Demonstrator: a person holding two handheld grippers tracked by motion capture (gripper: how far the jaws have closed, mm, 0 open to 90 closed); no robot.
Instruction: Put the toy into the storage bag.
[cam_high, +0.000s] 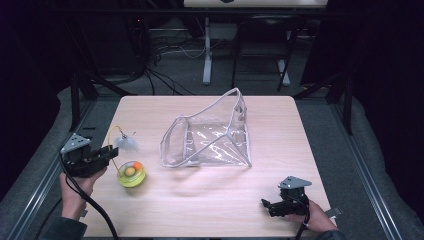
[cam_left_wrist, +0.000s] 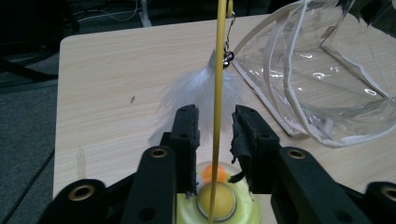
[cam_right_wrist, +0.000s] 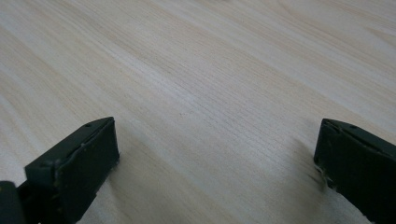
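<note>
Beginning at the left of the table (cam_high: 200, 210): reaching in with the left gripper (cam_left_wrist: 215, 116) over the yellow toy base (cam_high: 131, 174), which is sitting near the table's left edge with its small balls inside. Straddling the thin yellow wire (cam_left_wrist: 217, 70) rising from that base, jaws drawn narrow, a sliver of gap showing on each side of the wire, so bracketing it and not yet pinching it. Looking past the jaws at the white feather (cam_left_wrist: 196, 88) dangling from the wire's tip, hanging just beside the open mouth of the clear pouch (cam_high: 210, 137).

Moving to the middle: lying on the wood with its white-trimmed opening facing the toy, holding nothing inside as far as can be told through the plastic.

Ending at the right: resting the right gripper (cam_high: 266, 204) low on the table near the front edge, jaws spread wide, gripping nothing, well apart from pouch and toy.

Judging progress as early: closing on the wire barely begun, toy not lifted, pouch not steadied; gripping, carrying and tucking the toy into the pouch probably all remaining.
</note>
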